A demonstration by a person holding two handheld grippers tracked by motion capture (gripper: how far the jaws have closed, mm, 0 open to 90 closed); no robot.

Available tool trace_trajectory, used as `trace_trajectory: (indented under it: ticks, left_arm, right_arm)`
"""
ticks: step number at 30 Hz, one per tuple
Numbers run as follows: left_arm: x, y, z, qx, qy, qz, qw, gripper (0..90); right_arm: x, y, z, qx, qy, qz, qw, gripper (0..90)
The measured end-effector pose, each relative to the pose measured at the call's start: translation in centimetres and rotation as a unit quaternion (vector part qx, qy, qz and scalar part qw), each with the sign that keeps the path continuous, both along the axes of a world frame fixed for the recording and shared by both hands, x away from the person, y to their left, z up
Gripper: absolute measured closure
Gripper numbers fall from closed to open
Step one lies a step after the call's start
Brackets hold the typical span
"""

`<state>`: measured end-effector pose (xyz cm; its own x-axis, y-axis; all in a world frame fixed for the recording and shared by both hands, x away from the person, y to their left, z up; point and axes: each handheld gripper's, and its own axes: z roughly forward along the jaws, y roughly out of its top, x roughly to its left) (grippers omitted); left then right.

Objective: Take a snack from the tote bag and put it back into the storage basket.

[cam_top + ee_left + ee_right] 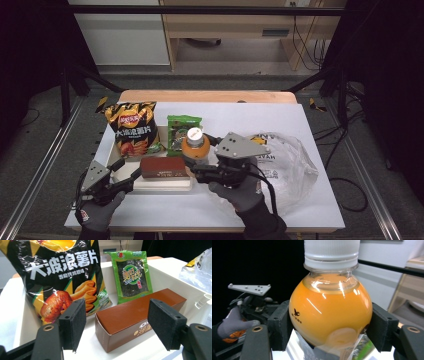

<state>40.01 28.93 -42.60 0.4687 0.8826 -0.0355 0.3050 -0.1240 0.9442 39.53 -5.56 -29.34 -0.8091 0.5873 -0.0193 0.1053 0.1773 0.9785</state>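
A shallow white plastic tray (165,184) held the snacks. Above it, the right gripper (329,327) clamped the round orange juice bottle (329,312), seemingly mid-transfer; next needed a clear placing spot. The left gripper (117,327) straddled the brown cardboard box (140,312), jaws apart.

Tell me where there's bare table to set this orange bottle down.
The right gripper holds the orange bottle. Bare tabletop lies behind it, between the green packet and the plastic bag, and along the near edge in front of the white tray. The tray is crowded: chip bag, brown box.
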Motion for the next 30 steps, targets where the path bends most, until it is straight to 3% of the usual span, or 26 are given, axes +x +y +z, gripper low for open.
trace_trajectory:
  ticks: [6,13,24,30]
  left_arm:
    - [0.0,0.5,0.3,-0.001,-0.005,0.005,1.0,30.0]
    - [-0.1,1.3,0.8,-0.005,-0.012,0.014,0.9998,29.9]
    - [-0.3,2.1,1.0,-0.01,-0.016,0.025,0.9995,29.9]
    - [-0.4,2.1,1.0,-0.009,-0.015,0.025,0.9995,29.9]
  right_arm:
    - [-0.2,2.8,-1.6,-0.017,0.01,0.02,0.9996,30.6]
    - [-0.2,4.9,-4.9,-0.042,0.035,0.032,0.998,30.7]
    - [-0.3,5.9,-10.6,-0.062,0.073,0.038,0.9947,30.6]
    - [-0.4,6.7,-12.7,-0.077,0.088,0.043,0.9923,30.6]
